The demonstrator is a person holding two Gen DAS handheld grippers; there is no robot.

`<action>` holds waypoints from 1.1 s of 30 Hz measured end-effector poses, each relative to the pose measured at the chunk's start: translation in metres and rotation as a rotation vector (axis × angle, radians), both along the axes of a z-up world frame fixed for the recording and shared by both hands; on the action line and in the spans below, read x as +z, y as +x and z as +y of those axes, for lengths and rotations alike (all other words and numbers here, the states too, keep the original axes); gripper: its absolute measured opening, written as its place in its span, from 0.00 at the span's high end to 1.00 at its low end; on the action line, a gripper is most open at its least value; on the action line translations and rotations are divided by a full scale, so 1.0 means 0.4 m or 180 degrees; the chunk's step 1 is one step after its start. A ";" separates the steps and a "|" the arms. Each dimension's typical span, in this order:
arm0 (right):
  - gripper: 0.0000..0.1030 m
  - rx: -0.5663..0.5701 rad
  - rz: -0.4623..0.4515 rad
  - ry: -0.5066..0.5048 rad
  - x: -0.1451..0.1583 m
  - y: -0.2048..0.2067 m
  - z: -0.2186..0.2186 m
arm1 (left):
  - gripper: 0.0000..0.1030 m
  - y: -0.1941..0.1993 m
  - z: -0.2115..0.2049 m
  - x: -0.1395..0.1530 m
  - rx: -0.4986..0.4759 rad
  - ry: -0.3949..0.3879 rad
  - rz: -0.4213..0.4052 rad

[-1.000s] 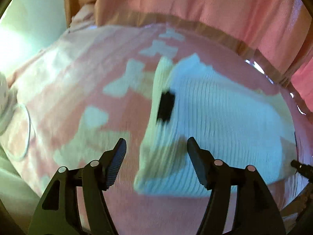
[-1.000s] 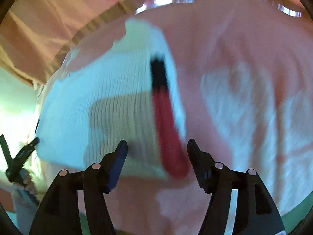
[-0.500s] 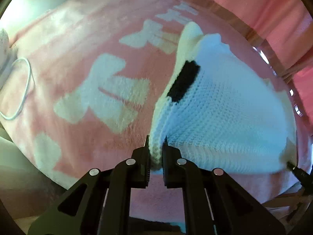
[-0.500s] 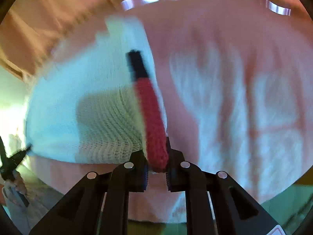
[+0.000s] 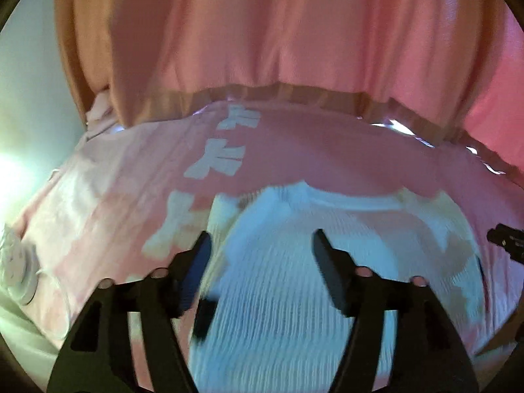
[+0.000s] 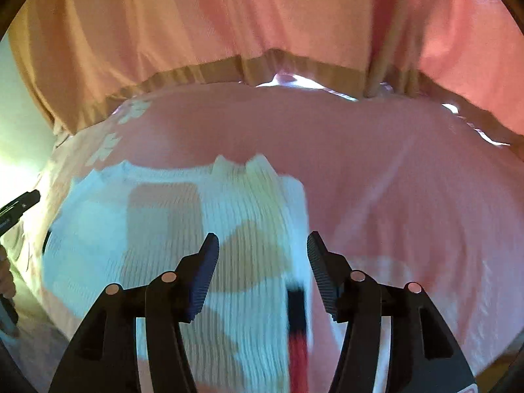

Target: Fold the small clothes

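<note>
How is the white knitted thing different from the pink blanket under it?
The white knit garment is ribbed, with a black-and-red stripe at one edge; the pink blanket is smoother, with pale printed shapes. The garment is smaller and lies on top; the blanket spreads far wider. Both are soft cloth.

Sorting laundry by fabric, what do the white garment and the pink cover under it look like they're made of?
White garment: likely a chunky rib knit, matte, showing raised parallel ridges. Pink cover: probably soft fleece or terry, matte and slightly fuzzy with pale printed shapes; blur leaves the weave unclear.
</note>
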State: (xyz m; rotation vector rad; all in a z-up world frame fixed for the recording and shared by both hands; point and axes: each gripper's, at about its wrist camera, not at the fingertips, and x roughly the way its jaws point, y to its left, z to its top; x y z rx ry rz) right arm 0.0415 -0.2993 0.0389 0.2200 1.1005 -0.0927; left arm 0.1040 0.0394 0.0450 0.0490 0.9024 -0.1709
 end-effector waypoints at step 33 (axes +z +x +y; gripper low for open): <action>0.96 0.0591 0.0014 0.0478 -0.072 0.126 0.227 | 0.87 0.111 -0.136 -0.124 -0.0162 -0.0028 0.0381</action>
